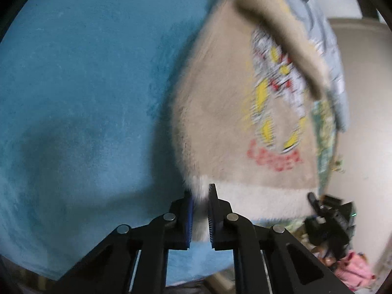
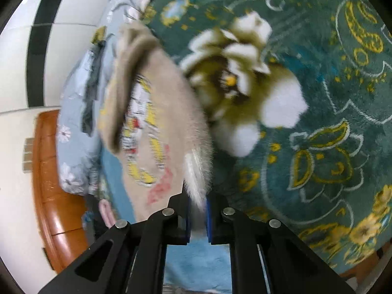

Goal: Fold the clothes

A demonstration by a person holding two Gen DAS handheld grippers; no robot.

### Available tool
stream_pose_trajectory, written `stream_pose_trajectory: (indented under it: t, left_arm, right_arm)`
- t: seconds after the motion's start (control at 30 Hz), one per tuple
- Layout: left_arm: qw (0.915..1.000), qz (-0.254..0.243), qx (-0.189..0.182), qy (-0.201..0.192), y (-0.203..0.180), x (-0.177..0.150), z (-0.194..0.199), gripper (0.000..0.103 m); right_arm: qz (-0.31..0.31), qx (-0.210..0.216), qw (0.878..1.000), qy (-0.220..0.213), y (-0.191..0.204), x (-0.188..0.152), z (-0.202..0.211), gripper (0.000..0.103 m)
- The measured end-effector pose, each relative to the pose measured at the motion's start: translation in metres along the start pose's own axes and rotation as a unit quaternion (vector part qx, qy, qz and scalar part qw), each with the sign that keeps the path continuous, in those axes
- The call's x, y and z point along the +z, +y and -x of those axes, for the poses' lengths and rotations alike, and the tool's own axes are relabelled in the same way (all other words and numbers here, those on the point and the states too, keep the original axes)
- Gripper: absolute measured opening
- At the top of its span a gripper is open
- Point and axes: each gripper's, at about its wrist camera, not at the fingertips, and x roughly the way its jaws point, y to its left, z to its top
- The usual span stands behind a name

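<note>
A: Nearest the lens in the left wrist view, the left gripper (image 1: 200,196) is pinching the white hem corner of the beige fleece garment (image 1: 220,112); its blue-padded fingers (image 1: 189,220) are pressing the fluffy cloth between them.

B: And to the left of that claw?

A: The blue blanket (image 1: 80,93) is lying there, spreading ahead and off to the left. The garment is stretching up and away from the jaws to the right, its printed picture (image 1: 276,93) with yellow and red patches and red lettering facing the camera, though it is blurring. A folded beige part is hanging across its far end.

B: Further right?

A: The right gripper (image 1: 316,203) is showing low on the right, at the hem's other corner, with something pink (image 1: 352,269) below it.

B: The right wrist view?

A: Closest in, the right gripper (image 2: 197,199) is also clamping the white hem, cloth caught between its pads. Far left of it, a wooden piece of furniture (image 2: 49,183) is standing against a white wall. Nearer, a pale blue flowered quilt (image 2: 73,127) is lying beyond the garment (image 2: 156,127), which is rising ahead and left of the jaws. To the right, a green floral blanket (image 2: 318,122) is filling the view.
</note>
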Motion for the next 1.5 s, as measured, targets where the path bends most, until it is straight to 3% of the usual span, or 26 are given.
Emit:
stream_pose_trajectory:
  t: [0.17,0.4,0.47,0.63,0.83,1.03,1.2,1.33,1.4,1.43,1.47,1.5]
  left_arm:
    - [0.995,0.022,-0.086,-0.046,-0.012,0.017,0.051,0.01]
    - [0.9773,0.039,-0.169,-0.122,-0.048,0.111,0.102,0.01]
    - [0.9738,0.039,-0.173,-0.142,-0.066,0.142,0.106,0.01]
    - [0.9747,0.039,-0.151,-0.161,-0.096,0.217,0.093,0.01]
    - [0.9789,0.072,-0.112,-0.155,-0.108,0.295,0.053,0.01]
    - [0.9781,0.116,-0.09,-0.148,-0.088,0.324,0.013,0.01]
    - [0.9735,0.137,-0.106,-0.149,-0.078,0.33,0.002,0.012]
    - [0.97,0.141,-0.128,-0.151,-0.079,0.326,0.006,0.025]
    - [0.9669,0.138,-0.145,-0.158,-0.082,0.322,0.016,0.04]
    - [0.9654,0.135,-0.153,-0.163,-0.084,0.32,0.02,0.053]
    - [0.9642,0.132,-0.155,-0.17,-0.086,0.319,0.026,0.063]
    - [0.9634,0.128,-0.157,-0.176,-0.087,0.319,0.031,0.064]
  right_arm:
    - [-0.004,0.075,0.997,-0.026,0.035,0.01,0.026,0.009]
    - [0.042,0.139,0.989,-0.038,0.107,0.07,0.034,0.009]
    - [0.051,0.14,0.988,-0.039,0.124,0.096,0.024,0.009]
    - [0.059,0.133,0.989,-0.037,0.157,0.165,-0.01,0.009]
    - [0.036,0.076,0.996,-0.008,0.171,0.246,-0.077,0.009]
    - [0.033,0.024,0.999,0.029,0.159,0.281,-0.131,0.009]
    - [0.034,0.037,0.998,0.037,0.15,0.288,-0.141,0.009]
    - [0.037,0.053,0.997,0.044,0.148,0.29,-0.14,0.014]
    - [0.04,0.067,0.996,0.044,0.152,0.29,-0.134,0.027]
    - [0.044,0.073,0.996,0.038,0.154,0.291,-0.129,0.033]
    - [0.047,0.078,0.995,0.033,0.157,0.292,-0.124,0.046]
    - [0.051,0.08,0.995,0.028,0.159,0.293,-0.12,0.052]
